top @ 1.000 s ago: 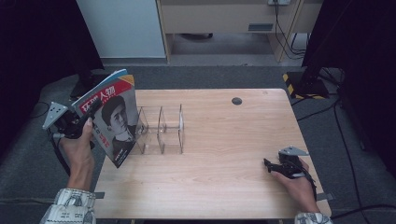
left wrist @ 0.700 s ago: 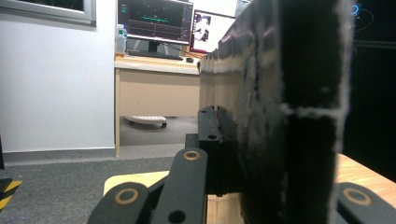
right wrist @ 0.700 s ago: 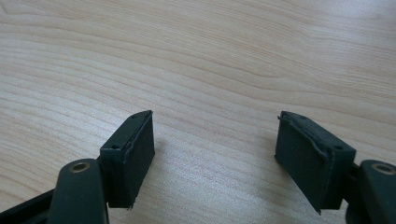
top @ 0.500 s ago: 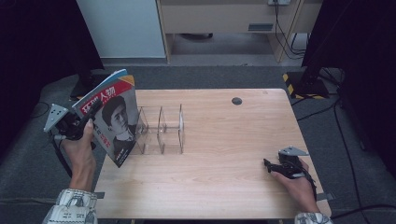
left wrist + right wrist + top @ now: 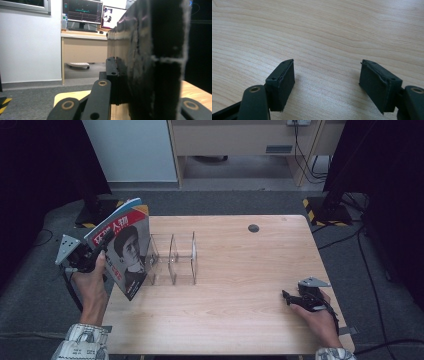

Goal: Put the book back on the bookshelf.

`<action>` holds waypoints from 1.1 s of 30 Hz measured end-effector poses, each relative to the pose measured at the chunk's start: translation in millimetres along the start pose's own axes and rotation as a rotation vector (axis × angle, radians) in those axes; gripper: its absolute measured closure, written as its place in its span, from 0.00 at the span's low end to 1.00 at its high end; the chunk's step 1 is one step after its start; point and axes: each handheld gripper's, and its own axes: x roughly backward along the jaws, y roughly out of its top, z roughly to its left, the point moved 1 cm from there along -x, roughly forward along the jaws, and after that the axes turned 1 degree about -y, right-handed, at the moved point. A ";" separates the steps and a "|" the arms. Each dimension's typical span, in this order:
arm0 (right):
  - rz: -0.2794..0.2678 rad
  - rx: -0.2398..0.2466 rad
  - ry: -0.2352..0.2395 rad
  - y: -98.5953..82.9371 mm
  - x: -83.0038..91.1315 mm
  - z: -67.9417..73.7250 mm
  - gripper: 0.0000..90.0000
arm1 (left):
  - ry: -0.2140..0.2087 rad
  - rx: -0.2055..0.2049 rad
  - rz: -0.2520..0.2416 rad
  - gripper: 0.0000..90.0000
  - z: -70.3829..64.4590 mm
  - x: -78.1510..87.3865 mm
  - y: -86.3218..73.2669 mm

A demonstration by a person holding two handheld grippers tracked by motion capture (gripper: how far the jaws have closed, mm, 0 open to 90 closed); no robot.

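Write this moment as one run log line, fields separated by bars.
left tool: shut on magazine, raised beside clear rack | right tool: open, empty, low over table

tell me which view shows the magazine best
The high view: the magazine shows its whole cover, held by the left gripper beside the clear rack. The left gripper view shows its dark edge, blurred; the right gripper view shows bare table.

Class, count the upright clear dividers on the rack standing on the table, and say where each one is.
3, though clear plastic is hard to see: one beside the magazine, at, one mid-rack, one at the far end.
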 end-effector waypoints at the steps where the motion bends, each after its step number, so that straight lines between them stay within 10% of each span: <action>1: -0.001 0.001 0.000 0.0 -0.1 -0.1 0.31 | 0.001 -0.006 -0.002 0.96 -0.7 -0.1 -0.1; 33: -0.004 0.005 0.005 -0.5 0.4 1.0 0.31 | 0.013 0.050 -0.066 0.95 -3.9 8.6 -27.8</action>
